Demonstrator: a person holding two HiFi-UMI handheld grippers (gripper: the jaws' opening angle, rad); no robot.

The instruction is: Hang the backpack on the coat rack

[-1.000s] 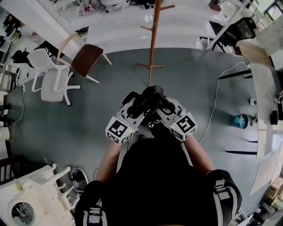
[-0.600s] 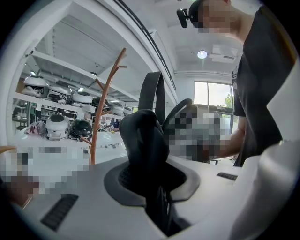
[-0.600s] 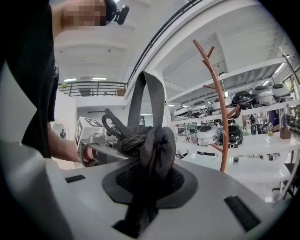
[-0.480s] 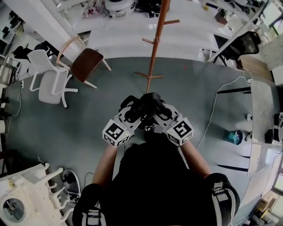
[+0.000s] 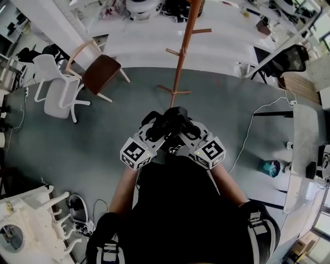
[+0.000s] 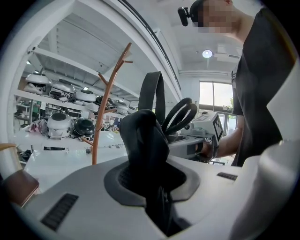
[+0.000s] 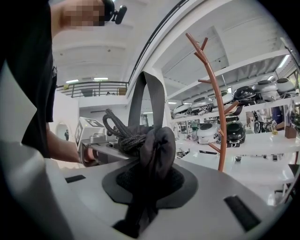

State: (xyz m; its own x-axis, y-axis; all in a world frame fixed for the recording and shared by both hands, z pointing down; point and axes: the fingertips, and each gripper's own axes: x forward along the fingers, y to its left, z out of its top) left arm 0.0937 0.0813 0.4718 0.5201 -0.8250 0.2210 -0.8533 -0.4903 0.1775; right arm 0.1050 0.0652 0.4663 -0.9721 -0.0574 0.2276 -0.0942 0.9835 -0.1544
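Grips a bunched fold of black fabric backpack (image 6: pixel 143 140) in the jaws of the grey plastic left gripper (image 6: pixel 157 199), with a dark webbing loop (image 6: pixel 151 91) above it and a slim brown wooden coat rack (image 6: pixel 107 93) upright beyond at left.

grey floor (image 5: pixel 77 149), wooden chair (image 5: pixel 101 72), white chair (image 5: pixel 54 101)

Person: black short-slv top (image 5: pixel 180 206), white-striped black shoulder patches (image 5: pixel 260 232), forearms bare, small black head-cam (image 6: pixel 185 14). Left gripper (image 6: pixel 152 180) & right gripper (image 7: pixel 150 183): light-grey smooth plastic shells, dark-grey textured oval pads, black ribbed slots. Each w/ a white cube (image 5: pixel 136 153) of black square markers.
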